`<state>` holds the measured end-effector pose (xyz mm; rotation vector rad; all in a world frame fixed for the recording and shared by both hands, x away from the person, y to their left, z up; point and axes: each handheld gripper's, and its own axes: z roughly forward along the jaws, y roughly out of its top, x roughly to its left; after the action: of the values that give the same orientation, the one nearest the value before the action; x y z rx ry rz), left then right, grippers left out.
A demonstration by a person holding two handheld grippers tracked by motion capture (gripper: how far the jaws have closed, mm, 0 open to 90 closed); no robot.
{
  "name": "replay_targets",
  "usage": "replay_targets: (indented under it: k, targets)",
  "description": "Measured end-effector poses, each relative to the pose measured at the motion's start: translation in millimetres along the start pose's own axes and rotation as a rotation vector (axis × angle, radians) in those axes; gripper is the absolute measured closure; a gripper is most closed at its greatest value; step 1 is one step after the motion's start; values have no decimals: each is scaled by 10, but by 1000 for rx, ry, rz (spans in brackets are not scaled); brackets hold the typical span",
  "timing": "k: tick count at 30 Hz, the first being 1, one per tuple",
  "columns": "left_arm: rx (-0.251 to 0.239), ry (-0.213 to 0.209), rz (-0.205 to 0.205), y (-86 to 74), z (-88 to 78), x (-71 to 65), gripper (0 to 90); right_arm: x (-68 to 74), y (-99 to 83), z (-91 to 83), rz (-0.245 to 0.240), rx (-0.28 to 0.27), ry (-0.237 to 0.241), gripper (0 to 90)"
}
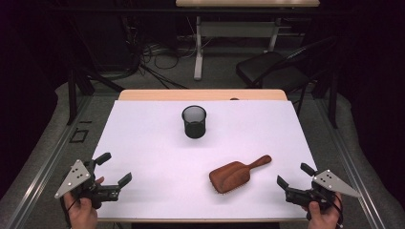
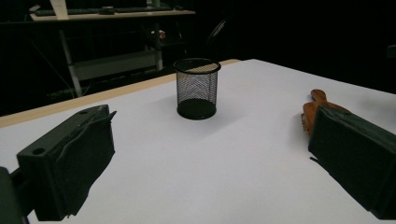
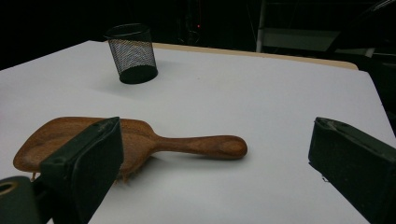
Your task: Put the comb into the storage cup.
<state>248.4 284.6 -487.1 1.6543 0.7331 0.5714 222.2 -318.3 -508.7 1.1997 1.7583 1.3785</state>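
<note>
From the high view, the left hand-held gripper (image 1: pixel 113 168) and the right hand-held gripper (image 1: pixel 295 174) rest at the near table (image 1: pixel 143 143) corners, jaws apart and empty; the wooden hairbrush (image 1: pixel 238 173) lies bristles down, near the right one. In the left gripper view, the mesh cup (image 2: pixel 196 87) stands upright ahead between its jaws. In the right gripper view, the hairbrush (image 3: pixel 140 140) lies just ahead of its jaws, handle pointing right.

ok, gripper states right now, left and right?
Left gripper: open, holding nothing.
Right gripper: open, holding nothing; the hairbrush lies untouched beside it.
</note>
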Motion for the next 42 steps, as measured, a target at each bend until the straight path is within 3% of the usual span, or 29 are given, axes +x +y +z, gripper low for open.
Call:
replay_targets:
  k: [6,23,42]
  targets:
    - [20,-15,8,-12,90,-7,2,-15,-10,-23,9,4,0,33]
    - [6,-28,-25,78,54,34,3,12,99,77,0,44,23,41]
    - [16,-45,-11,168,126,1,2,47,150,40,-1,28,32,46]
